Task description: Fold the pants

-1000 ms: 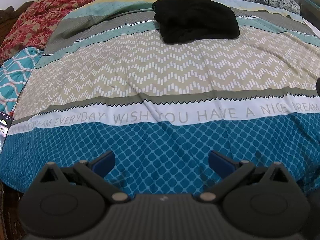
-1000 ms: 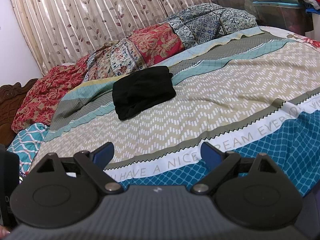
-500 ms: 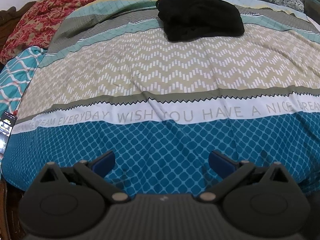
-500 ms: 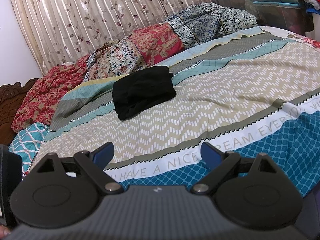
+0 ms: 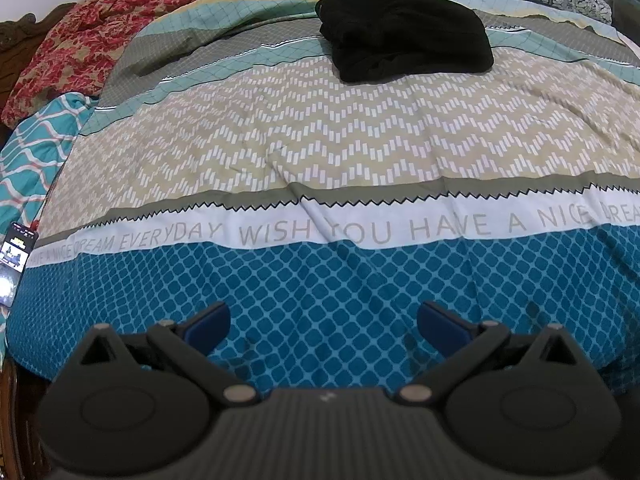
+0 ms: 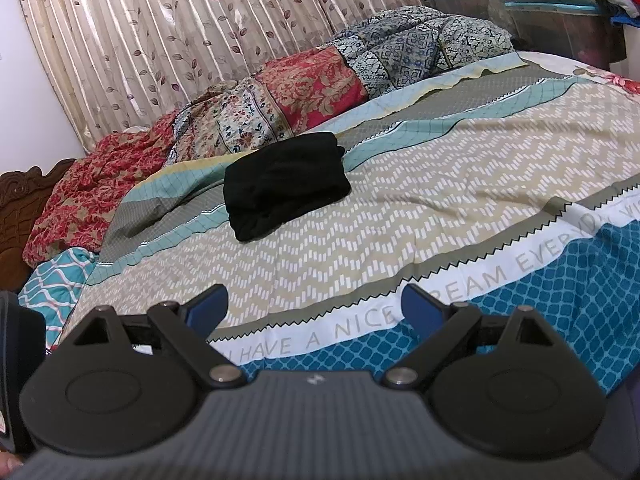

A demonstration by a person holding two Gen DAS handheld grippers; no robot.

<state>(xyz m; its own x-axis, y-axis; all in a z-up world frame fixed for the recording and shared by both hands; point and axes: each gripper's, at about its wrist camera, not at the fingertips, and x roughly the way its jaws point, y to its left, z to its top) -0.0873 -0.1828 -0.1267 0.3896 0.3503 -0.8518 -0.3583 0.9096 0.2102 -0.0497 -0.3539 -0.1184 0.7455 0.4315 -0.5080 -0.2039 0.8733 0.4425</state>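
Observation:
The black pants (image 5: 404, 36) lie folded in a compact bundle on the far part of the bed; they also show in the right wrist view (image 6: 284, 184). My left gripper (image 5: 323, 324) is open and empty, held over the blue band of the bedspread near the front edge, far from the pants. My right gripper (image 6: 314, 307) is open and empty, over the front of the bed, well short of the pants.
The patterned bedspread (image 5: 320, 152) covers the bed. Crumpled floral quilts (image 6: 304, 88) lie along the far side by the curtain (image 6: 200, 32). A phone (image 5: 14, 264) sits at the left edge. Storage bins (image 6: 560, 20) stand at the back right.
The left wrist view has shifted slightly, so the pants sit a little lower and to the right in it. The right gripper has hardly moved. Both stay open.

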